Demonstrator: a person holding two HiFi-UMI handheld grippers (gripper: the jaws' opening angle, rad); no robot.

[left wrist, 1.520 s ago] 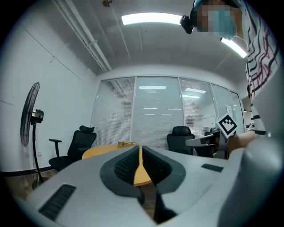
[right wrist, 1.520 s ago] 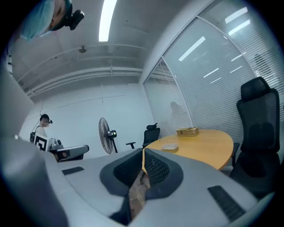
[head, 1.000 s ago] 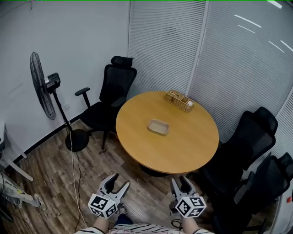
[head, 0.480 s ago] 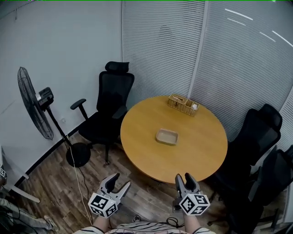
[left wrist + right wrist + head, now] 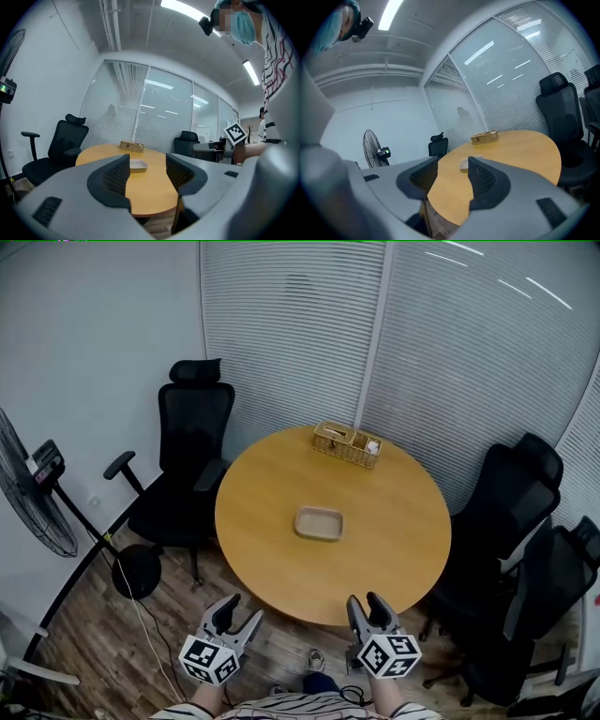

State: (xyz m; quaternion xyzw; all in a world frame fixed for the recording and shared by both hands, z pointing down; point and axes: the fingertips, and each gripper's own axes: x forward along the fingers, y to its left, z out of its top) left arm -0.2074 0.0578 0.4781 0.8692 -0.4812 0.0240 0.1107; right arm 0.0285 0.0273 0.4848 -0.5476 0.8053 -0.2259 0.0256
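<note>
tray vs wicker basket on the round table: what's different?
The tray lies near the middle of the table; the wicker basket sits at its far edge. The tray is shallow, smooth-sided and looks empty; the wicker basket is woven, longer and holds something white at one end. Both are tan, rectangular and rest on the table.

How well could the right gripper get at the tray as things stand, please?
Probably yes, with a reach forward: the right gripper hangs off the near edge of the table, jaws apart and empty, and only bare tabletop lies between it and the tray mid-table.
</note>
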